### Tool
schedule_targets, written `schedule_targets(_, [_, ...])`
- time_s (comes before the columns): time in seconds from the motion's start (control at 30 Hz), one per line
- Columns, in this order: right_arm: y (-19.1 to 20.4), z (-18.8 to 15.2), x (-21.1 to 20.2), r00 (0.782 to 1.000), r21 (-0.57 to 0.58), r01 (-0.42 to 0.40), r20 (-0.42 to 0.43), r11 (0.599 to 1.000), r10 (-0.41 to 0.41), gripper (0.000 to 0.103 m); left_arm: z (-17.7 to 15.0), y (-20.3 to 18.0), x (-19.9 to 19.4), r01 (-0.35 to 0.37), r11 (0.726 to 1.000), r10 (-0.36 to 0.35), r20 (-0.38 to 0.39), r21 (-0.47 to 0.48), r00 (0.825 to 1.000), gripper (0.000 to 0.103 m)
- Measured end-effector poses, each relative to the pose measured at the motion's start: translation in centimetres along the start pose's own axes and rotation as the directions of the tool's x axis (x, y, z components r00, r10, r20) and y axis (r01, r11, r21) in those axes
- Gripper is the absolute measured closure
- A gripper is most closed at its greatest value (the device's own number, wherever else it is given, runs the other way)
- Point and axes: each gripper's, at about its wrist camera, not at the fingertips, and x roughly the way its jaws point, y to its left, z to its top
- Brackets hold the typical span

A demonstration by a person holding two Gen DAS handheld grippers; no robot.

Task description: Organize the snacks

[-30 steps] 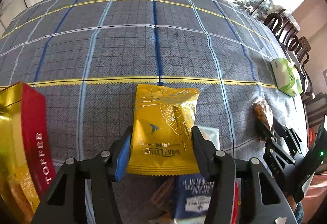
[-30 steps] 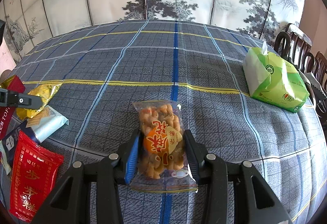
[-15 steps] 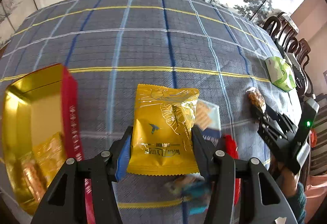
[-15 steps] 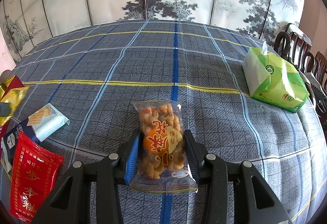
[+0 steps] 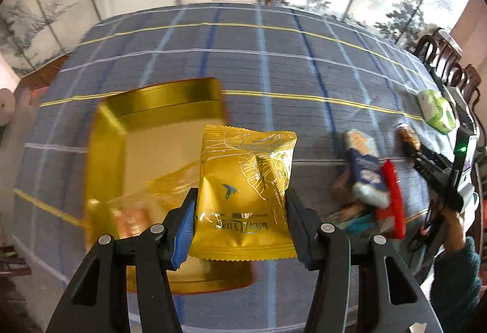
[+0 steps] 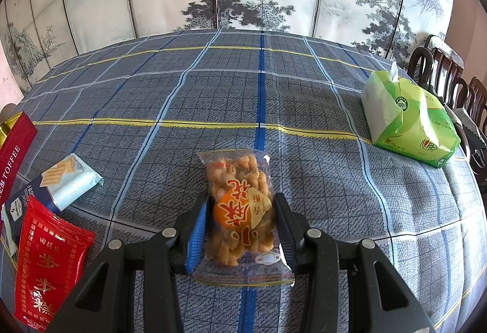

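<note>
On the plaid-clothed worktop (image 6: 304,95) the open gold tin (image 5: 109,150), red-sided and lettered TOFFEE, lies flat with blurred gold-wrapped pieces (image 5: 170,187) in its near part. The left gripper (image 5: 240,226) has its jaws clenched on a yellow snack packet (image 5: 246,190), held above the tin's near right corner, long axis running away from the camera and its print upside down. The right gripper (image 6: 240,229) grasps a clear bag of fried twists (image 6: 240,208) the same way, lengthwise between the jaws over the cloth.
</note>
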Motion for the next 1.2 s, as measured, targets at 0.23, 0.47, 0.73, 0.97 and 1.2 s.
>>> schedule_targets(0.23, [0.0,0.0,0.0,1.000,-0.001,0.001,0.000,1.000,-0.001,0.060,-1.9,5.9,-1.1,-0.084,0.994,0.084,-0.001,-0.062,0.996,0.052])
schedule_targets(0.47, [0.0,0.0,0.0,1.000,-0.001,0.001,0.000,1.000,-0.001,0.060,-3.9,9.0,1.0,-0.111,0.986,0.105,-0.055,-0.124,0.993,0.052])
schedule_targets(0.73, [0.0,0.0,0.0,1.000,-0.002,0.002,0.000,1.000,-0.002,0.060,-5.3,10.7,3.0,-0.119,0.978,0.103,-0.100,-0.170,0.990,0.052])
schedule_targets(0.97, [0.1,0.0,0.0,1.000,-0.002,0.002,0.000,1.000,-0.002,0.060,-5.5,10.9,3.5,-0.106,0.980,0.089,-0.108,-0.169,0.990,0.052])
schedule_targets(1.2, [0.0,0.1,-0.1,1.000,-0.005,0.006,0.000,1.000,-0.006,0.060,-5.8,10.7,4.1,-0.114,0.981,0.095,-0.123,-0.155,0.988,0.049])
